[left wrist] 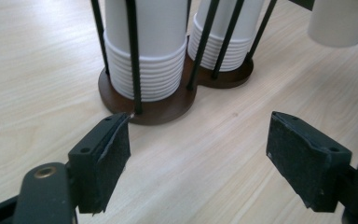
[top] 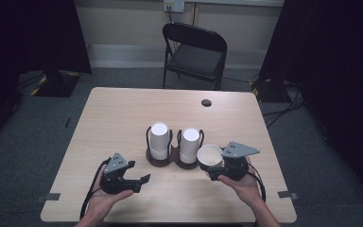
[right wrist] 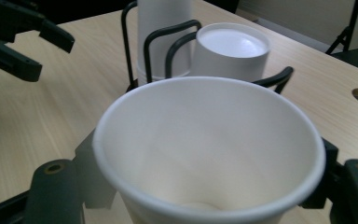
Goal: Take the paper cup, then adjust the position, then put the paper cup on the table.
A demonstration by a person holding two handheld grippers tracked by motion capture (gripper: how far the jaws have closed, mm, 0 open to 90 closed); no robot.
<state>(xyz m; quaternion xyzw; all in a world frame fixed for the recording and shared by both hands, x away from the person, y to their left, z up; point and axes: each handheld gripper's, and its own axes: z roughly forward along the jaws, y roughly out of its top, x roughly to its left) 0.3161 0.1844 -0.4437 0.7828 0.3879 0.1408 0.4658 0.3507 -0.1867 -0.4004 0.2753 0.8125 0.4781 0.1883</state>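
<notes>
1. Paper cup [top: 210, 154], white and mouth-up, sits clamped between the jaws of the right gripper [top: 216, 163]; in the right gripper view the cup [right wrist: 209, 149] stands upright with a black jaw pressed to each side; it hangs above the table [top: 123, 113], just to the right of the cup holder [top: 172, 158].
2. Cup holder is a dark round-based double rack with black wire uprights; its left bay carries one stack of upturned white cups [top: 159, 140], its right bay a second stack [top: 189, 144]; both stacks stand upright, bottoms up; the left gripper view shows the ribbed rims of the stacked cups [left wrist: 144, 74] resting on the brown base [left wrist: 158, 109].
3. Left gripper [top: 139, 182] rests low at the table's near left, held in a hand [top: 105, 201]; its jaws stand wide apart with nothing between them; the padded fingers [left wrist: 109, 158] point toward the holder's base, near it but not touching.
4. Right hand [top: 241, 184] cradles the right gripper from below.
5. Folding chair [top: 196, 54] stands beyond the far edge of the table; a round cable hole [top: 206, 102] marks the tabletop's far right.
</notes>
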